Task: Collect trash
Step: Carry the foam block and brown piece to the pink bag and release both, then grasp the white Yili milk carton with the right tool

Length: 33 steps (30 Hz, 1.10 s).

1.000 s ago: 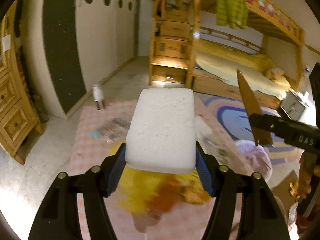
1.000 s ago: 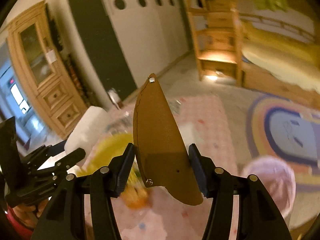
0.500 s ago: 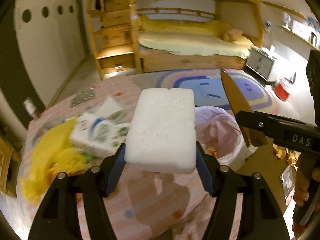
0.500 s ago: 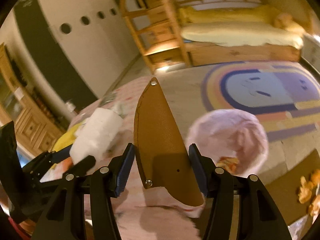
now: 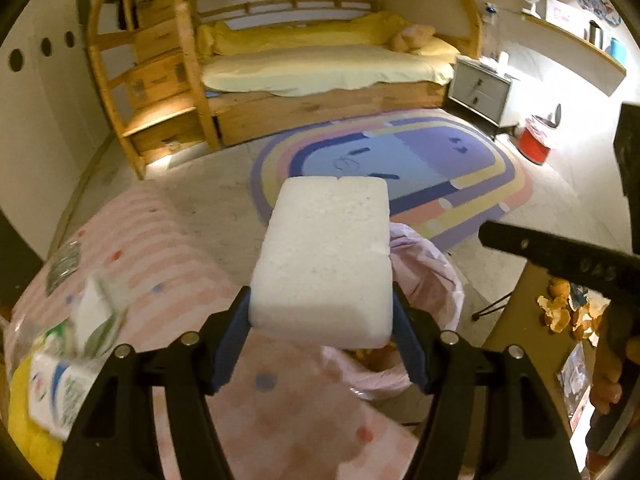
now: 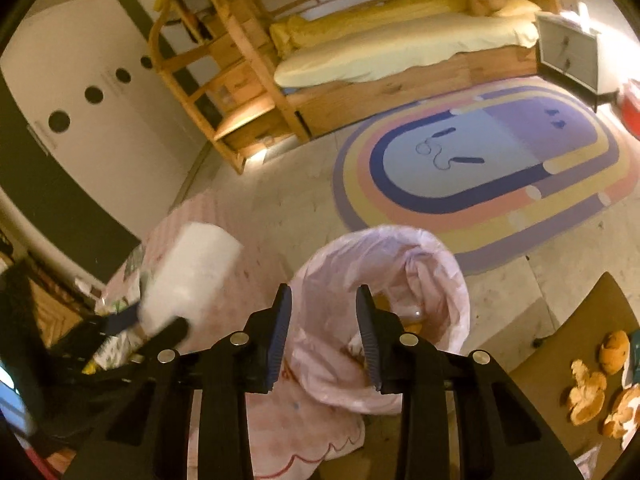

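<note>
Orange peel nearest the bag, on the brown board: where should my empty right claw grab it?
Probably from straight above. The orange peel lies flat and splayed on the brown board, so no side gives purchase. Straddle its narrow middle with the open right claw and pinch the raised edges.

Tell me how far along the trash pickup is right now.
Partly done. The pink trash bag already holds some orange scraps, and the right gripper hangs open and empty over it. In hand: the left gripper grips a white foam block near the bag. Left: orange peels on the cardboard and packaging on the pink mat.
</note>
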### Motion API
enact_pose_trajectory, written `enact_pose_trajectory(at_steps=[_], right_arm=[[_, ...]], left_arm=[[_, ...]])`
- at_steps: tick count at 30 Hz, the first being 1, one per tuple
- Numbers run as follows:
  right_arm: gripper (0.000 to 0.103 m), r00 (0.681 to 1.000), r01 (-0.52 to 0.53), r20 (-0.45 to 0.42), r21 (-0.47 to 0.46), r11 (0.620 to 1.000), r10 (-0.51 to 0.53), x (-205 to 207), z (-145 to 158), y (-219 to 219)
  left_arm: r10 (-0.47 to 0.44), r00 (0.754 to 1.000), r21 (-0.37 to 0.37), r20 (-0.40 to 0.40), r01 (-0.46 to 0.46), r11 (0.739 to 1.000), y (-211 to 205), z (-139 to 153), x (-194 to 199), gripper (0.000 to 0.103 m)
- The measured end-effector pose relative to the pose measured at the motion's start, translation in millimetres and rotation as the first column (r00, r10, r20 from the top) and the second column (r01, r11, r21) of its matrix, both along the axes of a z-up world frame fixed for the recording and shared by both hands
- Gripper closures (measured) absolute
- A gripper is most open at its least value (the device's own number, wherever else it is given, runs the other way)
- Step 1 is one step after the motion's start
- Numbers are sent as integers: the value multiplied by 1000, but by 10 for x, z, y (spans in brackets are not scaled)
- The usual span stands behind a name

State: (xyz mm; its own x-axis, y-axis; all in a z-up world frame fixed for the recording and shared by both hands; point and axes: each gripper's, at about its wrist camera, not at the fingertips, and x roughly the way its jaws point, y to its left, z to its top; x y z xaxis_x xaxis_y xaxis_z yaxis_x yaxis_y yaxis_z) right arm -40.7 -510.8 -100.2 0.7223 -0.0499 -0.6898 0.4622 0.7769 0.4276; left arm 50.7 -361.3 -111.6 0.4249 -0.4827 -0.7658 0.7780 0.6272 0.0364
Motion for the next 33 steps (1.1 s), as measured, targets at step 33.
enact_pose_trajectory(at_steps=[33], right_arm=[[43,928,-361,33,-156,919,370,44,669,1817]], left_arm=[[421,906,-132,42,-413,901,2508,613,-395,14]])
